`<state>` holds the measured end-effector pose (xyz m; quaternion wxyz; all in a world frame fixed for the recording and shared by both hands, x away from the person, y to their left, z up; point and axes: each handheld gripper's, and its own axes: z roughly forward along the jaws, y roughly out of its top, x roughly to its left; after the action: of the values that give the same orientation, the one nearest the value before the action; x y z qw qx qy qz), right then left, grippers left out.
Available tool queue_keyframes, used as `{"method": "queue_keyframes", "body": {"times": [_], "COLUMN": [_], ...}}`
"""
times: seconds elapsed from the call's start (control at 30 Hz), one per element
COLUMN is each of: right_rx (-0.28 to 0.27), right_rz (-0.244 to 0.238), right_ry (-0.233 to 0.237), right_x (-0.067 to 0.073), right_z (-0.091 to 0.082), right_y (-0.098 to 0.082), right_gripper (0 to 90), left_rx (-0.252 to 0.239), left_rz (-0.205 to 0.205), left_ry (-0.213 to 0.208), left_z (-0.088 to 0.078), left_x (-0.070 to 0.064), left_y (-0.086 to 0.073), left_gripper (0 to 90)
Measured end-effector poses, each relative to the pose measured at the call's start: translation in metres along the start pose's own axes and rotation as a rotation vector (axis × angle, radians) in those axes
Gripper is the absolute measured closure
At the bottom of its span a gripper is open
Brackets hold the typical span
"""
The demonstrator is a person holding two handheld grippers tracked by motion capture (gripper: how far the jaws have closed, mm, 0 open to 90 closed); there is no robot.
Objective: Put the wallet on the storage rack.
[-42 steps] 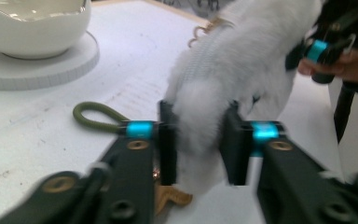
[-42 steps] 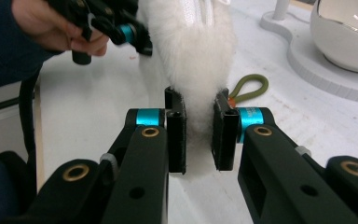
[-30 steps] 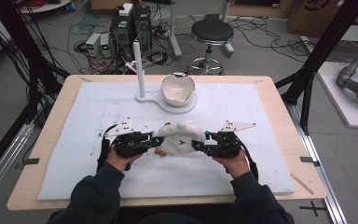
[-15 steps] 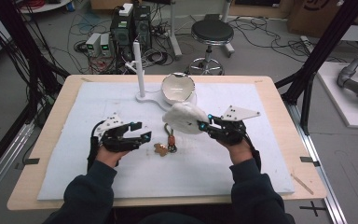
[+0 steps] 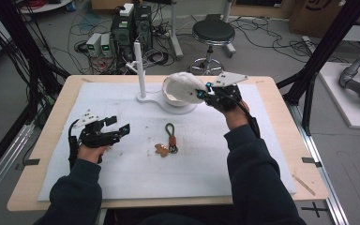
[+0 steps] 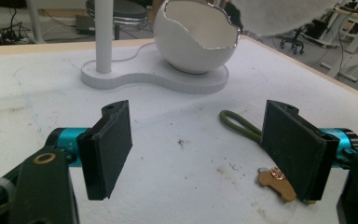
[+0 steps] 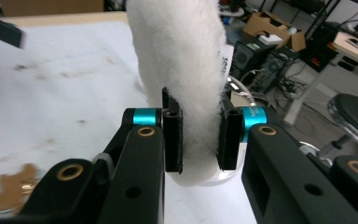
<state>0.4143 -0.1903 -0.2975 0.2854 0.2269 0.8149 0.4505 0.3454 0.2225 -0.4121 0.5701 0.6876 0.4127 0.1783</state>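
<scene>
High view: right claw (image 5: 205,92) is gripping the white pouch (image 5: 183,86), holding it over the bowl (image 5: 168,97) at the desk's (image 5: 272,122) far side. Left claw (image 5: 122,130) is hovering released near the left edge; keyring (image 5: 168,140) is lying mid-desk.

Left gripper view: jaws have just been opening, nothing between them; keyring (image 6: 261,154) is lying by the right jaw.

Right gripper view: pads are squeezing the pouch (image 7: 179,60).

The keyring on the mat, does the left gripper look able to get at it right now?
Probably yes. The left gripper is open and holds nothing, and only bare mat lies between it and the keyring. The right gripper is up by the bowl with the white fluffy cloth.
</scene>
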Motion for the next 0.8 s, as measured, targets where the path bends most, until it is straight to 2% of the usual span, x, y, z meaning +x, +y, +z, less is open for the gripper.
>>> {"method": "queue_keyframes", "body": {"times": [0.1,0.13,0.17,0.23,0.33,0.37,0.4,0.43,0.47,0.5,0.6,0.63,0.77,0.8], "right_rx": [0.013,0.033,0.048,0.060,0.083,0.083,0.090,0.090,0.123,0.133,0.151,0.177,0.190,0.205], "right_rz": [-0.012,-0.017,-0.058,-0.066,-0.128,-0.128,-0.174,-0.174,-0.192,-0.201,-0.193,-0.164,-0.176,-0.187], "right_ry": [-0.009,-0.010,-0.027,-0.031,-0.048,-0.048,-0.065,-0.065,-0.074,-0.083,-0.110,-0.105,-0.090,-0.082], "right_x": [-0.007,-0.010,-0.014,-0.015,-0.021,-0.021,-0.020,-0.020,-0.021,-0.022,-0.025,-0.028,-0.028,-0.025], "right_z": [0.010,0.017,0.028,0.032,0.054,0.054,0.064,0.064,0.075,0.080,0.088,0.095,0.102,0.110], "right_y": [0.003,0.004,0.007,0.008,0.014,0.014,0.018,0.018,0.020,0.020,0.016,0.011,0.007,0.005], "right_gripper": [77.1,77.1,77.1,77.0,77.0,77.0,77.0,77.0,77.1,77.0,77.1,77.1,77.1,77.1], "left_rx": [0.002,0.002,0.003,0.003,-0.002,0.001,0.003,0.003,0.004,0.003,0.003,0.001,0.000,0.001], "left_rz": [-0.009,-0.009,-0.009,-0.016,-0.020,-0.018,-0.018,-0.018,-0.018,-0.023,-0.024,-0.031,-0.038,-0.039], "left_ry": [-0.001,0.001,0.005,0.005,0.005,0.005,0.002,0.002,0.003,0.002,0.000,0.001,0.002,0.000], "left_z": [0.000,0.000,-0.001,-0.001,-0.001,-0.001,-0.001,-0.001,-0.001,-0.001,-0.001,-0.002,-0.002,-0.002], "left_x": [0.000,0.001,0.001,0.002,0.002,0.002,0.002,0.002,0.002,0.002,0.002,0.003,0.004,0.004], "left_y": [-0.001,-0.002,-0.002,-0.002,-0.002,-0.002,-0.002,-0.002,-0.002,-0.002,-0.003,-0.004,-0.005,-0.005], "left_gripper": [24.6,24.6,24.6,24.6,24.6,24.6,24.6,24.6,24.6,24.6,24.6,24.7,24.6,24.6]}}
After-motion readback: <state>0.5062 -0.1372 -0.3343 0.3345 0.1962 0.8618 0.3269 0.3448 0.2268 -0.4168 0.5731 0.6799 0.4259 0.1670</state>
